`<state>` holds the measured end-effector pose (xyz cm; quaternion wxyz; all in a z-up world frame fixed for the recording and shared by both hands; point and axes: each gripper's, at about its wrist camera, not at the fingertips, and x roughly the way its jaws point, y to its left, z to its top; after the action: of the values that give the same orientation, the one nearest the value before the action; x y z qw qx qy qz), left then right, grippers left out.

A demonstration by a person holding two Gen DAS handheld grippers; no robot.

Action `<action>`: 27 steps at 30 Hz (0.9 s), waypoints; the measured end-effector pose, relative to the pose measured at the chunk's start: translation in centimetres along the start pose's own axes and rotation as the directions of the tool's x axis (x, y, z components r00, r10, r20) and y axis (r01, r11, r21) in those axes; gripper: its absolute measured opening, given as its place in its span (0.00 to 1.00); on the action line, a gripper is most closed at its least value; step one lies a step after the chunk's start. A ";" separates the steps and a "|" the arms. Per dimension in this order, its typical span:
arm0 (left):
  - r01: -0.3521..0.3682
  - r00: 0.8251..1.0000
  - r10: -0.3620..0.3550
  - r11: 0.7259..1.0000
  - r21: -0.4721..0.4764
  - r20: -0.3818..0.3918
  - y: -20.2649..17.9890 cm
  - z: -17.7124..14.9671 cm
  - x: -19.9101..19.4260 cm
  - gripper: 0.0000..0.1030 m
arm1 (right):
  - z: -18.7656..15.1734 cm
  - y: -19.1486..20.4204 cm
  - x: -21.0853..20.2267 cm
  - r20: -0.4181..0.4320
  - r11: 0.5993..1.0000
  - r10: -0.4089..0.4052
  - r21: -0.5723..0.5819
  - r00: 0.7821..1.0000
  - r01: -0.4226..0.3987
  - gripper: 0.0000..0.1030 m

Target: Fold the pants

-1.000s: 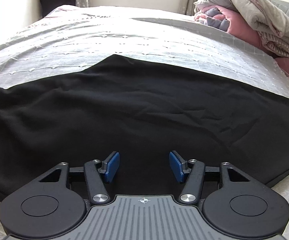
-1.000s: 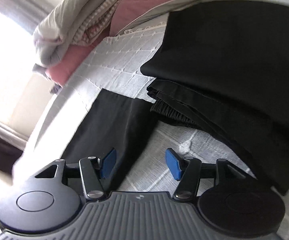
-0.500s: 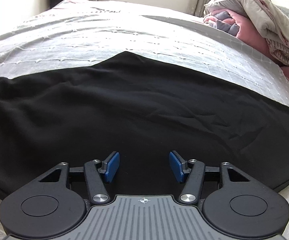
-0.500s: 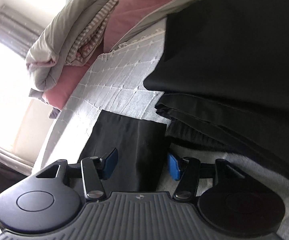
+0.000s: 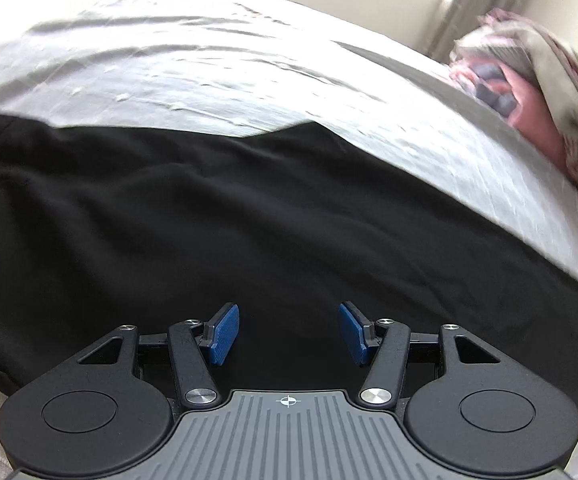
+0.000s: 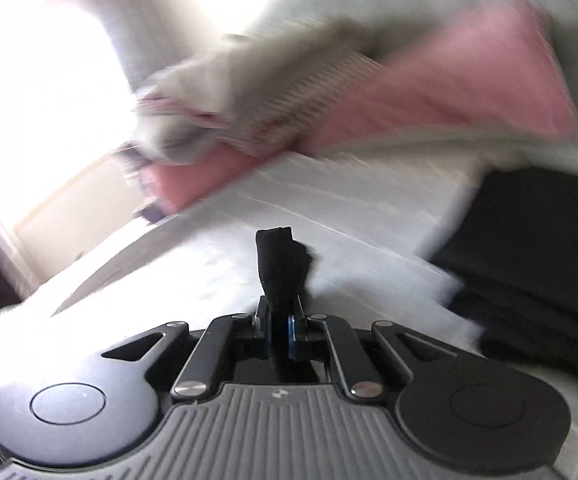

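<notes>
My left claw (image 5: 288,332) is hovering released over the black pants (image 5: 249,232), pads spread with nothing between them. The pants lie flat across the near side of the bed (image 5: 209,80), well short of the rumpled pink-and-grey quilt (image 5: 537,92) at its far right end.

My right claw (image 6: 280,330) is closing on a bunched tuft of black pants fabric (image 6: 279,264) that pokes up between the pads. More dark cloth (image 6: 537,248) sits just right of it, though blur hides whether that's the same pair.

Biggest worry: this fabric looks thin, smooth and slippery, so a small pinch could slide out mid-lift. It's also limp, so it'll probably drag and crease rather than fold clean. The crinkly checked bedspread could snag too.
</notes>
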<state>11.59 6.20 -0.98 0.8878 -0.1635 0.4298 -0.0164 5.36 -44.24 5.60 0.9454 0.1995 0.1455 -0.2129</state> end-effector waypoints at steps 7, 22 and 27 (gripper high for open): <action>0.051 0.999 -0.051 0.984 -0.172 0.009 4.0 1.8 0.0 0.52 | -8.7 19.6 -5.6 -0.008 0.734 0.356 -0.616 0.935 -0.285 0.44; 0.160 0.987 -0.162 0.967 -0.200 0.004 4.7 2.2 0.7 0.53 | -26.6 27.1 -12.1 -0.501 0.100 0.355 -0.819 0.789 -0.565 0.58; 0.191 0.981 -0.194 0.975 0.112 0.015 -0.4 2.1 0.6 0.61 | -26.6 26.7 -12.9 -0.526 0.125 0.353 -0.793 0.773 -0.597 0.63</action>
<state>13.59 6.34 -0.11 0.8952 -0.1556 0.3988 -0.1240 1.44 -5.92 -4.71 0.8704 -0.3301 0.2669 0.2495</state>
